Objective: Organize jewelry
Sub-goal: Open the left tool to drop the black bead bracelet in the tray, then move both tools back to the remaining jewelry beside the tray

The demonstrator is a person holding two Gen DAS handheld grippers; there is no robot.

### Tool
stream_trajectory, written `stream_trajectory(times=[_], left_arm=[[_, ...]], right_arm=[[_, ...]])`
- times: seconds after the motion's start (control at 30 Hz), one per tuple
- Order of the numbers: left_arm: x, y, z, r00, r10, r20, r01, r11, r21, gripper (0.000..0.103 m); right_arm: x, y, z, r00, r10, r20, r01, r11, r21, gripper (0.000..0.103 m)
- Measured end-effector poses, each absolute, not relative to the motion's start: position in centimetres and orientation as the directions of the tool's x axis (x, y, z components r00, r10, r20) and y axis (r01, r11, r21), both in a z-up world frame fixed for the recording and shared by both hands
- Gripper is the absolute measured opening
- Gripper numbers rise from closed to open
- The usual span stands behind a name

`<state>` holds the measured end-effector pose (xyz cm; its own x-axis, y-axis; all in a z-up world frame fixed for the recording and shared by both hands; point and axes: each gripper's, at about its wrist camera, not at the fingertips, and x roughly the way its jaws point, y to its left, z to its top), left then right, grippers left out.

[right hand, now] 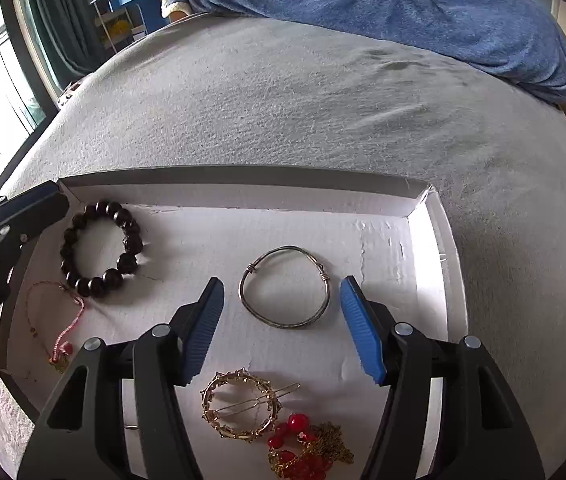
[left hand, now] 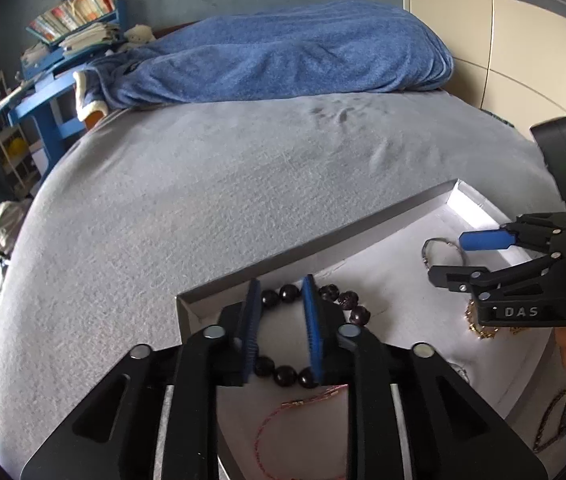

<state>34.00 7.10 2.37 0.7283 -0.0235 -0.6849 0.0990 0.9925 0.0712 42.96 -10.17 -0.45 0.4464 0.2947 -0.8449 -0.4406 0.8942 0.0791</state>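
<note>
A shallow white cardboard box (right hand: 243, 178) lies on the grey bed cover and holds the jewelry. My left gripper (left hand: 281, 286) hovers open over a dark bead bracelet (left hand: 289, 293) at the box's left end. Part of the bracelet shows between its blue pads, which do not press on it. In the right wrist view that bracelet (right hand: 101, 284) lies flat, with the left gripper's fingers (right hand: 35, 200) above its left side. My right gripper (right hand: 281, 282) stands wide open around a silver bangle (right hand: 283, 324), pads clear of it on both sides.
Also in the box are a pink cord bracelet (right hand: 71, 320), a gold ring hair clip (right hand: 239, 404) and red beads on a gold chain (right hand: 303, 444). A dark beaded cord (left hand: 555, 420) lies outside the box. A blue blanket (right hand: 403, 8) covers the bed's far end.
</note>
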Motion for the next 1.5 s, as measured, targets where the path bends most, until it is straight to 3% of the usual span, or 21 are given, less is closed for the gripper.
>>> stream_trajectory(times=[0.07, 0.13, 0.2, 0.3, 0.43, 0.77, 1.5], left_arm=[[33.9, 7.0, 2.4, 0.733, -0.02, -0.679, 0.099, 0.992, 0.077, 0.03], [33.8, 7.0, 2.5, 0.738, -0.01, -0.675, 0.09, 0.992, 0.083, 0.04], [33.6, 7.1, 2.8, 0.742, -0.009, -0.67, 0.085, 0.993, 0.081, 0.041], [33.1, 7.0, 3.2, 0.753, -0.003, -0.658, 0.078, 0.993, 0.084, 0.069], [31.9, 6.7, 4.3, 0.775, -0.01, -0.632, 0.085, 0.992, 0.089, 0.081], [28.3, 5.4, 7.1, 0.819, -0.027, -0.574, 0.083, 0.994, 0.071, 0.09], [17.5, 3.0, 5.6, 0.822, -0.074, -0.565, 0.088, 0.996, -0.004, 0.091]], right_arm=[[42.9, -10.3, -0.4, 0.45, 0.296, -0.843, -0.437, 0.896, 0.081, 0.062], [42.8, -10.4, -0.3, 0.455, 0.301, -0.838, -0.433, 0.897, 0.086, 0.062], [42.5, -10.6, 0.1, 0.476, 0.308, -0.824, -0.43, 0.899, 0.088, 0.062], [41.5, -10.9, 1.0, 0.502, 0.334, -0.798, -0.436, 0.894, 0.1, 0.067], [39.5, -11.7, 2.4, 0.545, 0.368, -0.753, -0.436, 0.892, 0.12, 0.075], [33.1, -14.7, 4.7, 0.661, 0.382, -0.646, -0.418, 0.902, 0.106, 0.094], [21.8, -20.5, 3.6, 0.742, 0.317, -0.591, -0.372, 0.928, 0.03, 0.097]])
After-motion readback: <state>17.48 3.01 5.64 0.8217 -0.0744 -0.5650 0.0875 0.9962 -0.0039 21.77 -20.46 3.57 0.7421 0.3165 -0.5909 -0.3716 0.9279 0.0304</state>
